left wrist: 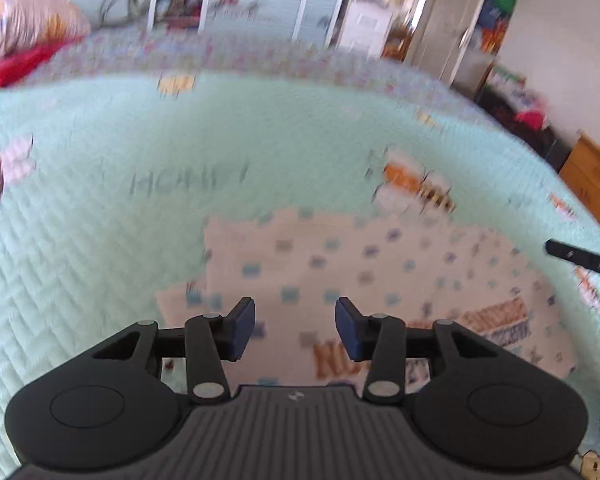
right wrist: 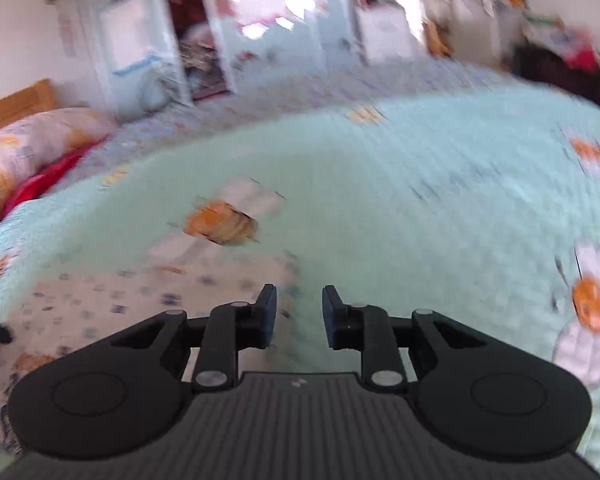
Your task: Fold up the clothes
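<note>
From the left wrist view I see my left tool (left wrist: 295,328) hanging over the bed with its blue-padded fingers (left wrist: 242,330) apart and nothing between them. Just beyond and below them lies the folded garment (left wrist: 380,264), a cream piece scattered with small blue and grey squares and carrying orange block lettering near its closer edge; the letters are too blurred for me to read. It lies flat on the mint-green quilted bedspread (left wrist: 100,220), which is printed with orange bees and a grey word that smears in the blur. At the right edge of this view a black finger of my right tool pokes in beside the garment.

From the right wrist view, my right tool (right wrist: 299,316) also has its fingers parted, a narrower gap than the left, with nothing gripped. It sits over bare bedspread (right wrist: 400,220), and the garment (right wrist: 100,312) lies to its left, its near corner reaching just under the left finger; I cannot tell whether the finger touches the cloth. A bee print (right wrist: 220,224) shows on the bedspread just beyond the garment.

At the far left of the bed rests a pink patterned pillow (right wrist: 28,148) over something red (right wrist: 48,180), against a wooden headboard (right wrist: 16,104). Both views are motion-blurred.
</note>
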Motion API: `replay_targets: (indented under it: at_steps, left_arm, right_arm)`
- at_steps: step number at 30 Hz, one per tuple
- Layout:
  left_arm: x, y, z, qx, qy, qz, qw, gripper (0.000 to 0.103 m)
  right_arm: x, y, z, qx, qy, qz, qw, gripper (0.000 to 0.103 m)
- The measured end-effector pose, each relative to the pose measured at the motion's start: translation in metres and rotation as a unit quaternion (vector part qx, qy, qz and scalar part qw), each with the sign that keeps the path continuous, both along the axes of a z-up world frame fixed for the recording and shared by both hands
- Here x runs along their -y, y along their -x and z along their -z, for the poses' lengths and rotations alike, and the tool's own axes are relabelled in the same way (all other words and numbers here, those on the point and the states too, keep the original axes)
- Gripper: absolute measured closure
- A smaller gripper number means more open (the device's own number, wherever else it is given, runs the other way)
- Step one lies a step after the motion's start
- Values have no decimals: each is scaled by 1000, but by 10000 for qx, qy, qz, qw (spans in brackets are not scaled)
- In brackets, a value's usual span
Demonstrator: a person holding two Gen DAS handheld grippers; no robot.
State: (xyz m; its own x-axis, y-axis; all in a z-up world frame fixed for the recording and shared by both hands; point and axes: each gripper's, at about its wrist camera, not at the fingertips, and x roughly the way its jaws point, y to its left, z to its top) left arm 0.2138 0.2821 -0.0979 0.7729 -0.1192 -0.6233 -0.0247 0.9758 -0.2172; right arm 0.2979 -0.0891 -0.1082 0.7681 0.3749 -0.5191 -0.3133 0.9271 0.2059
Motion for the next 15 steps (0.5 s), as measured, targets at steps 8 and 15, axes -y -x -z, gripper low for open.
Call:
replay_targets:
  at_steps: [8, 15]
  left_arm:
    - [10, -85, 33, -782, -1146, -159, 9902, 59]
    - [-71, -26, 30, -403, -53, -1008, 9941, 70]
  right_arm:
    - [-74, -40, 22, -475, -69, -714, 9963, 62]
    - [-24, -42, 12, -266, -290, 205, 9990, 62]
